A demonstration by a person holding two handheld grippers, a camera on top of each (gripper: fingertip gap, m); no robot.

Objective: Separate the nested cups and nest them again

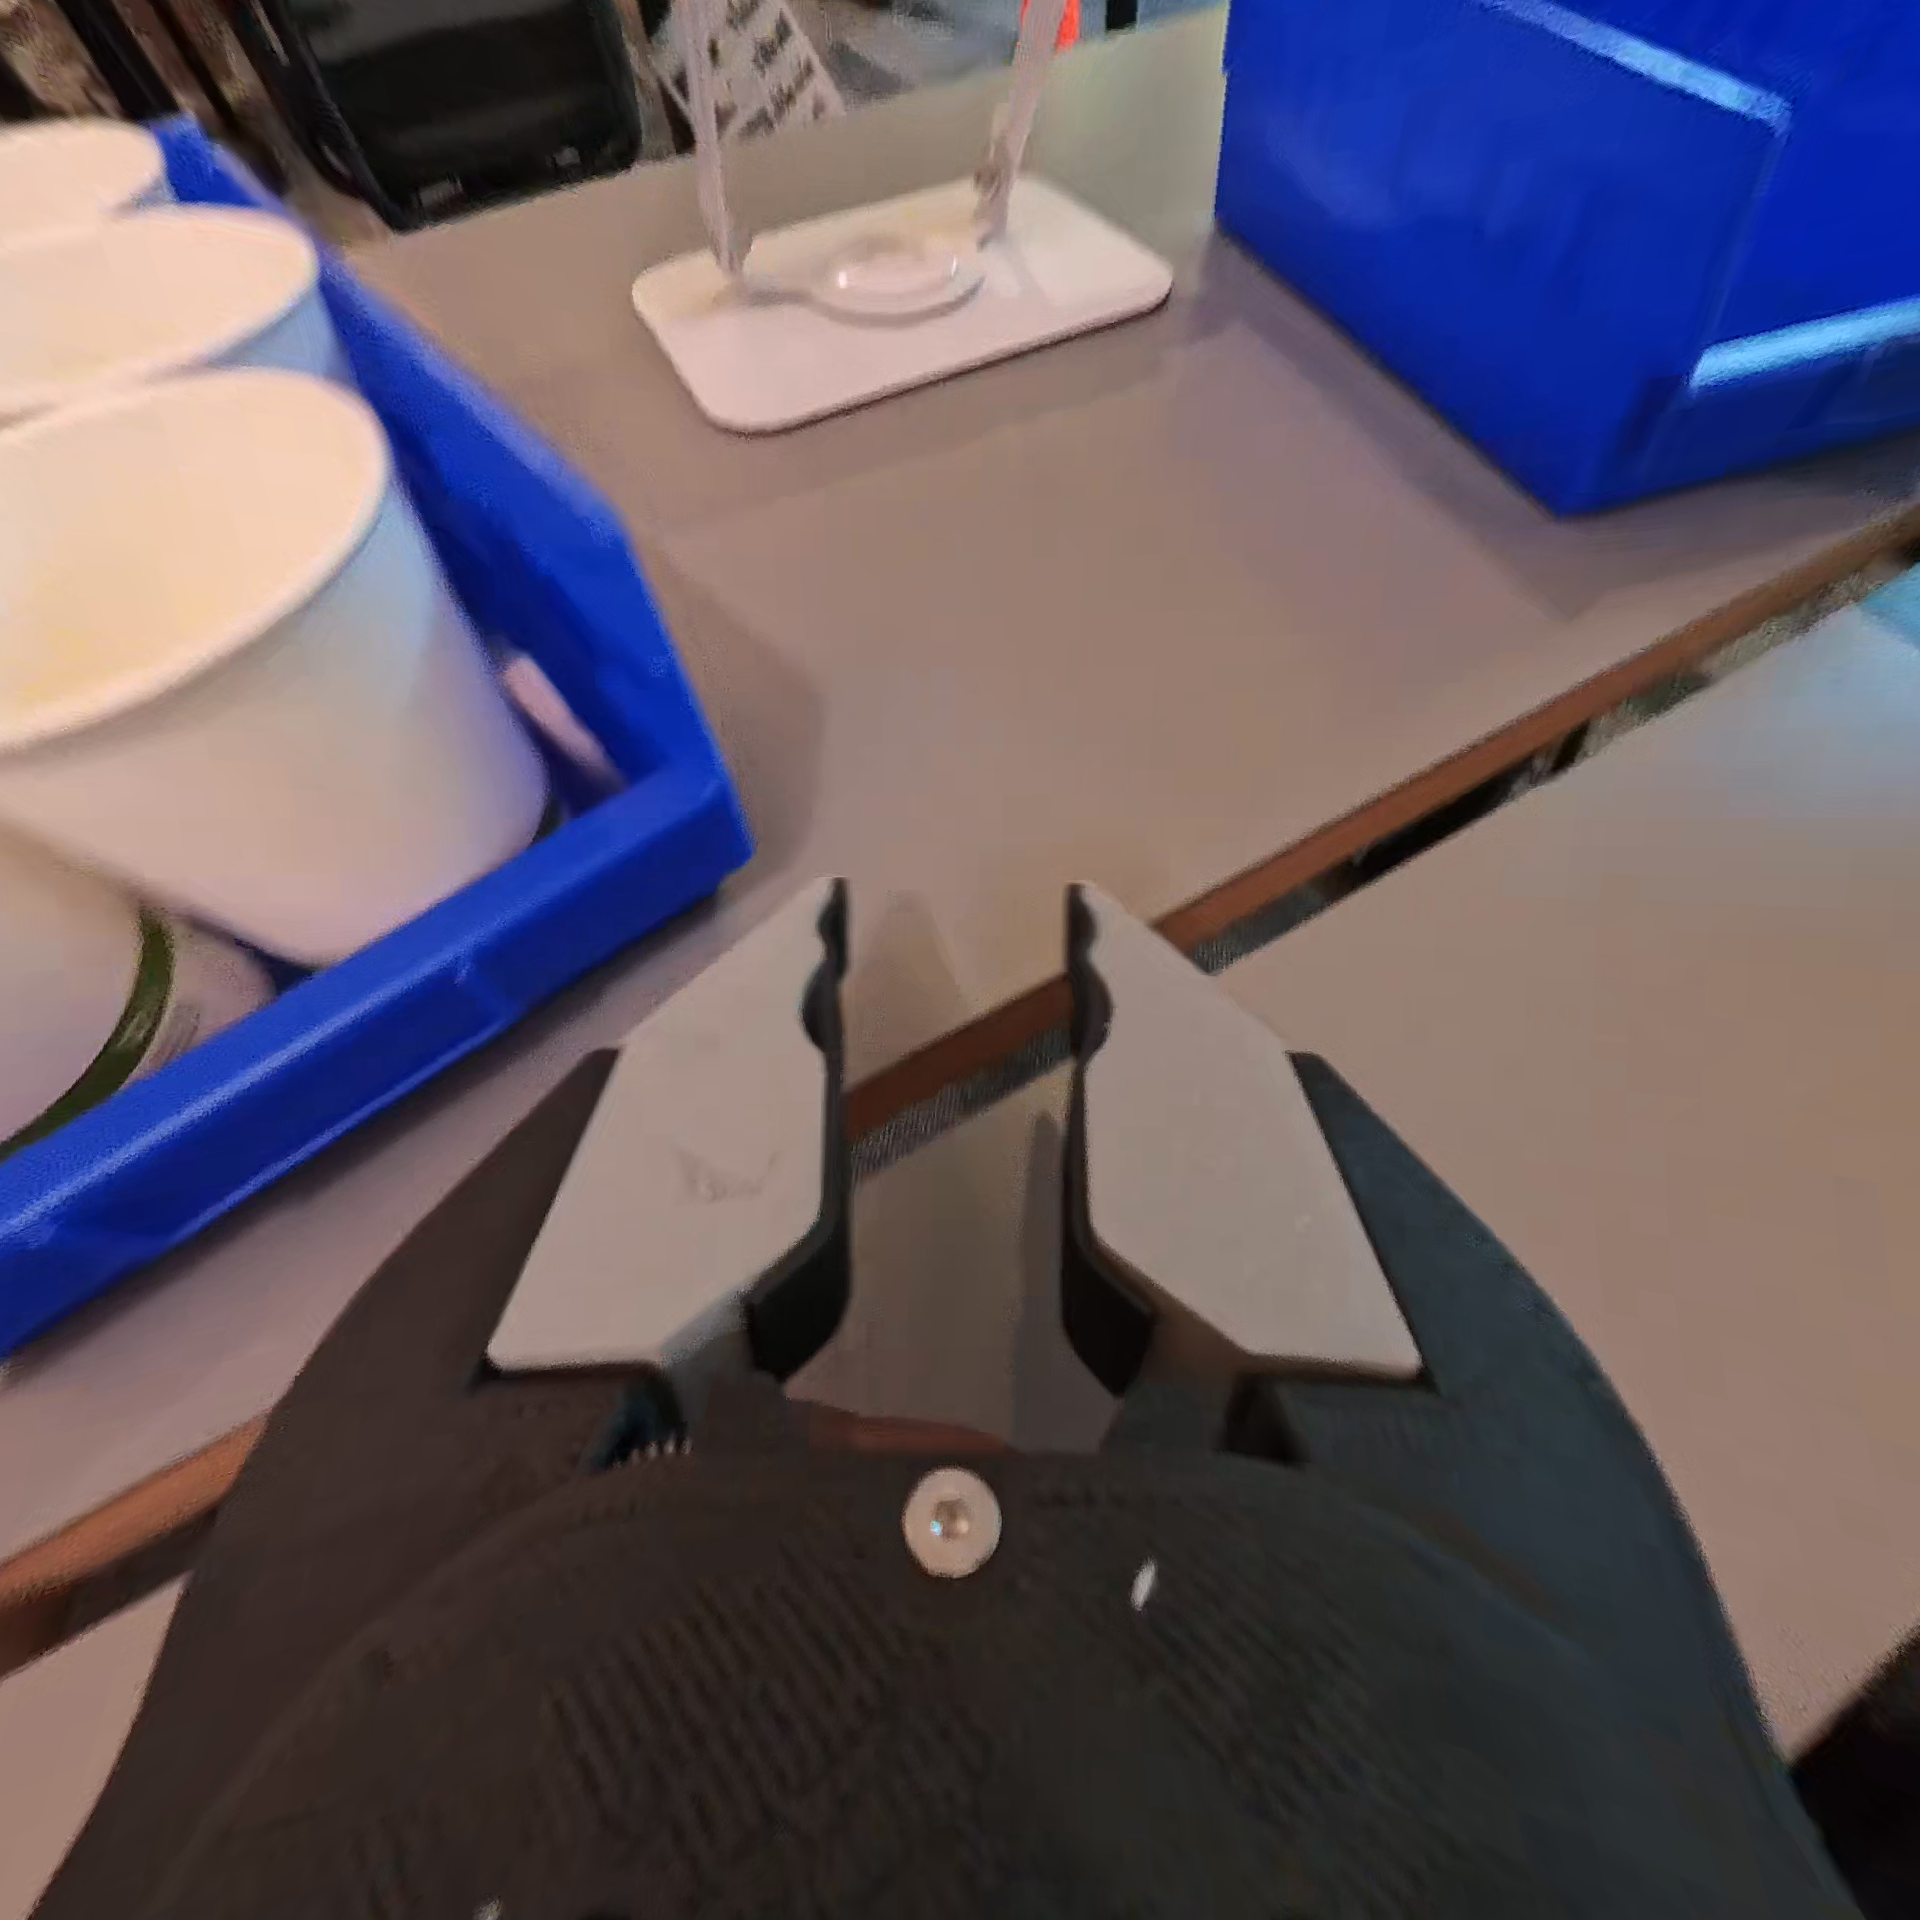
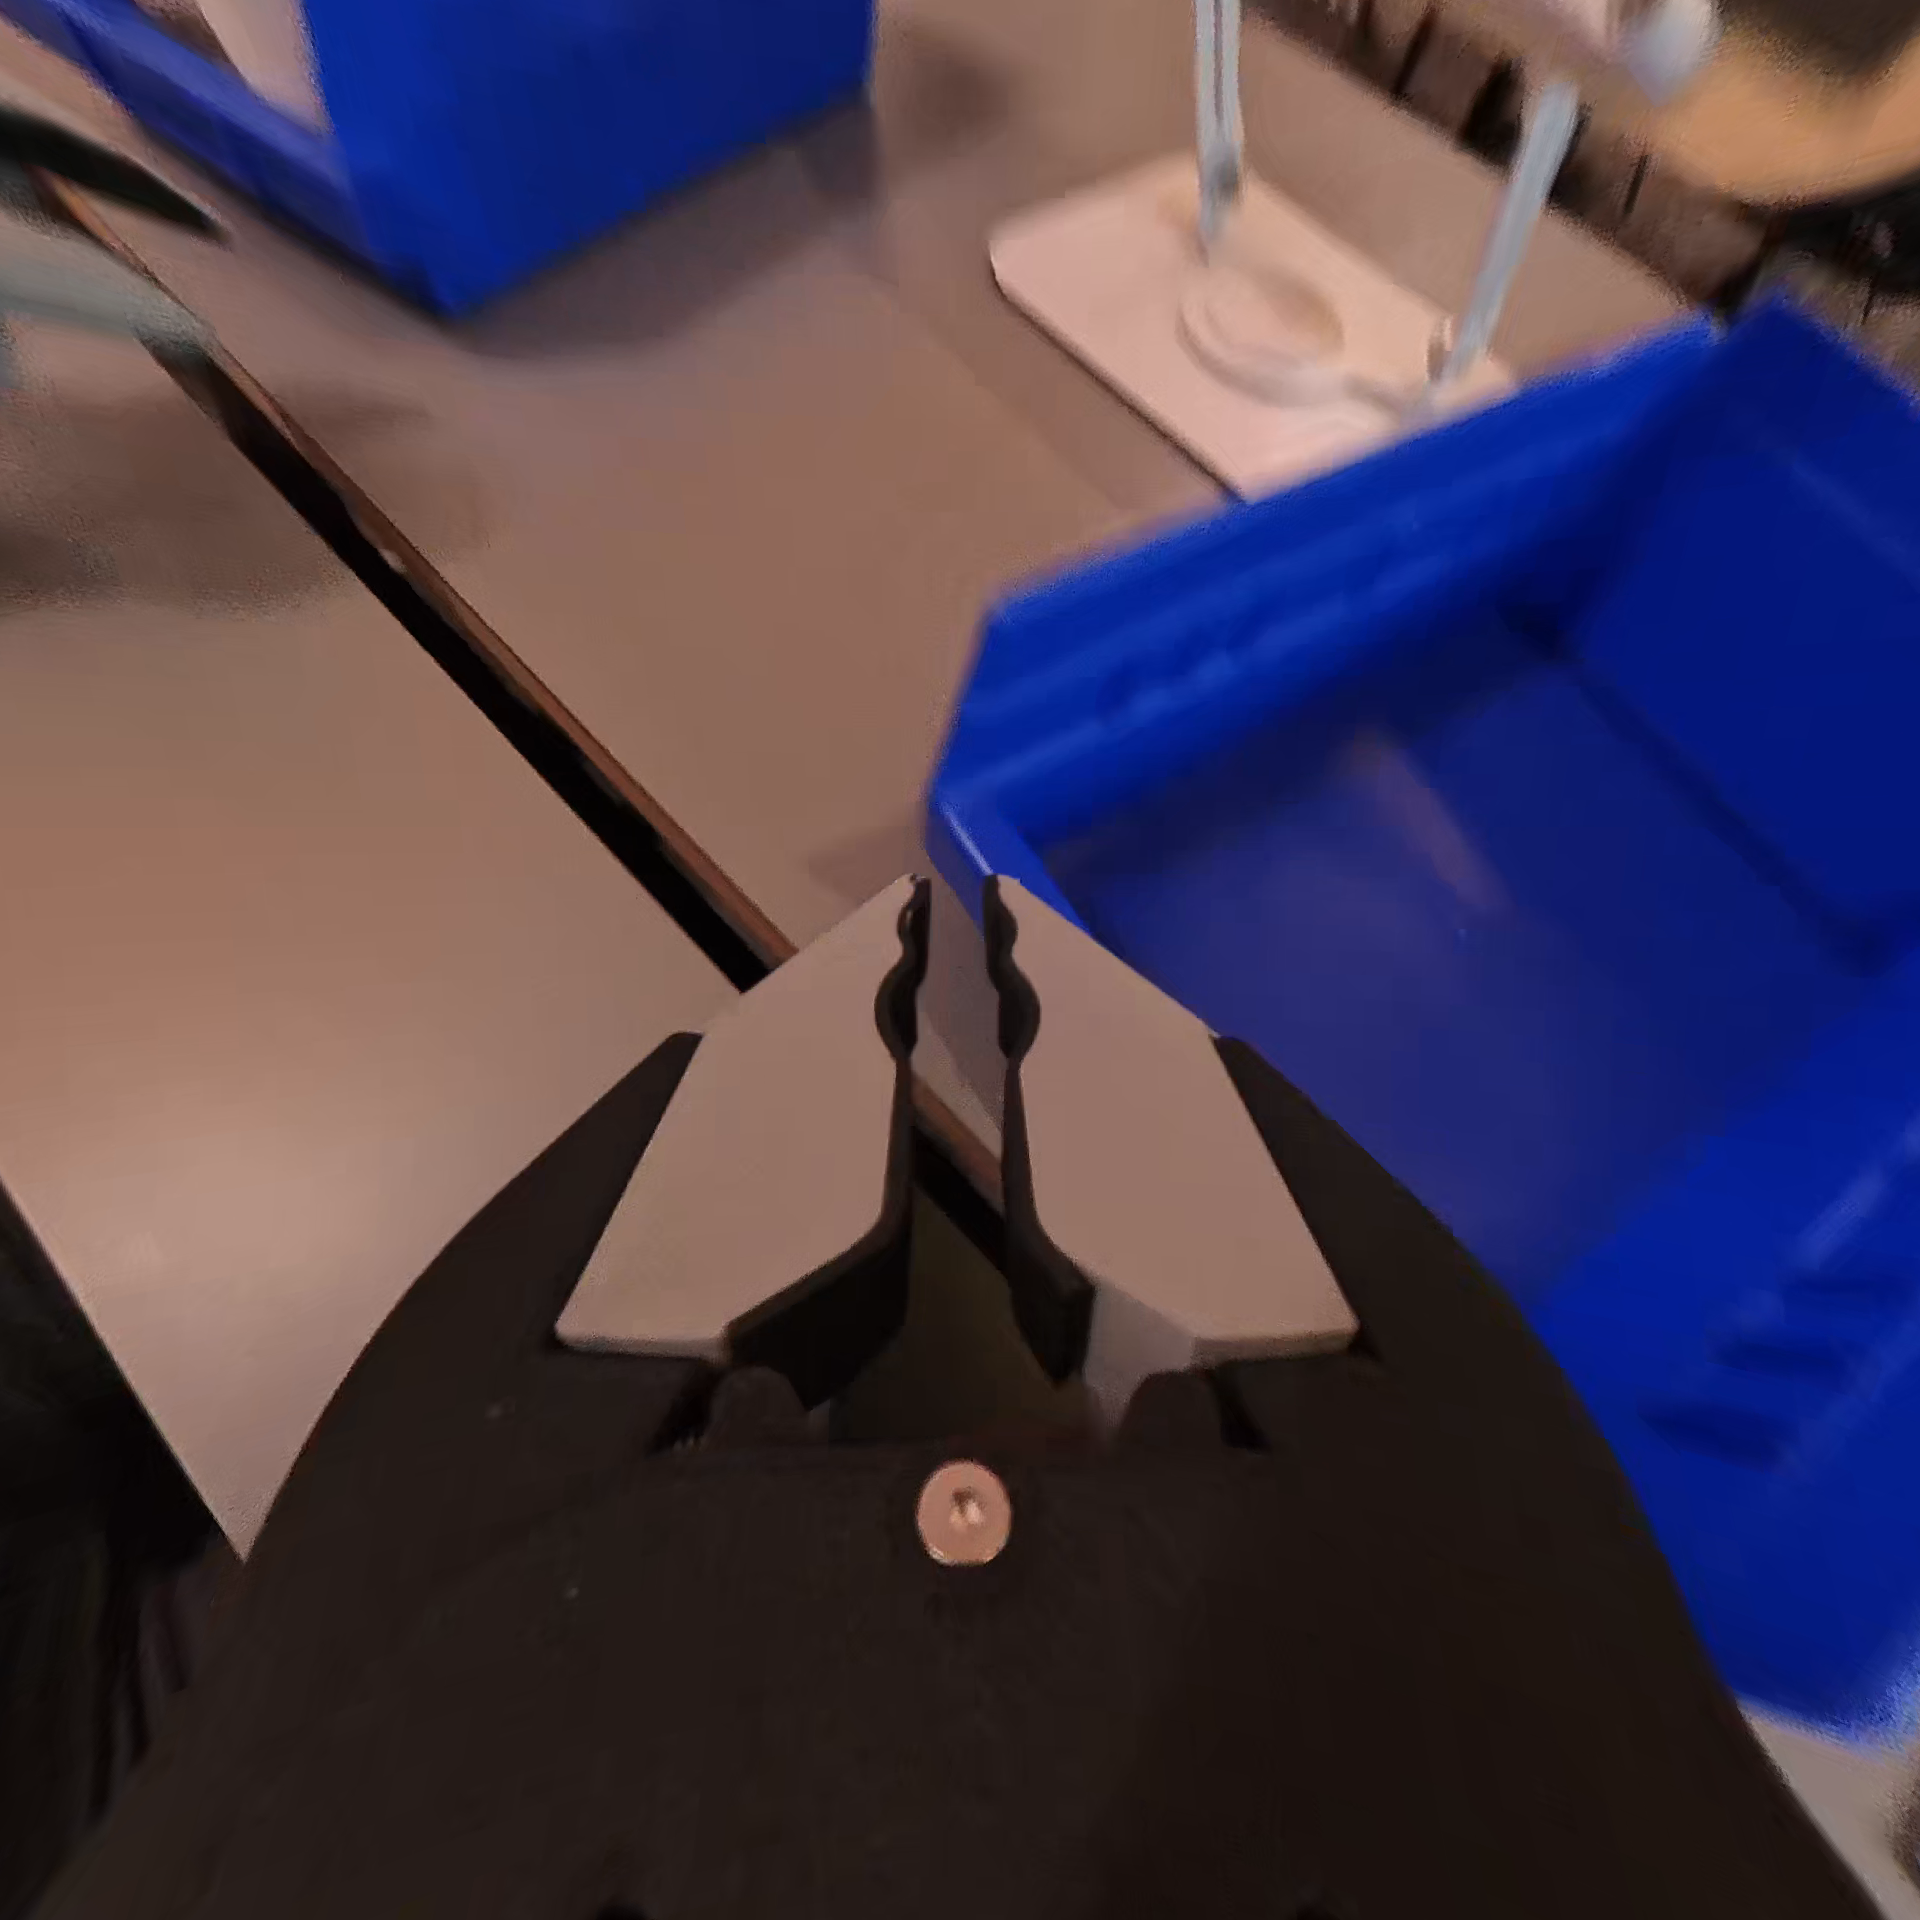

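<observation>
Several white paper cups [image 1: 239, 665] stand upright in a blue bin [image 1: 582, 623] at the left of the left wrist view. One more cup with a green band [image 1: 125, 1029] lies low in that bin. My left gripper [image 1: 956, 904] is open and empty. It hovers over the table seam, right of the bin's near corner. My right gripper [image 2: 954, 888] is empty, its jaws only a narrow gap apart. It sits just left of the near corner of an empty blue bin [image 2: 1226, 644]. No cup shows in the right wrist view.
A white flat stand base [image 1: 894, 353] with clear plastic uprights sits at the back of the grey table; it also shows in the right wrist view [image 2: 1101, 291]. A second blue bin [image 1: 1486, 270] stands back right. A seam [image 2: 499, 665] divides two tabletops.
</observation>
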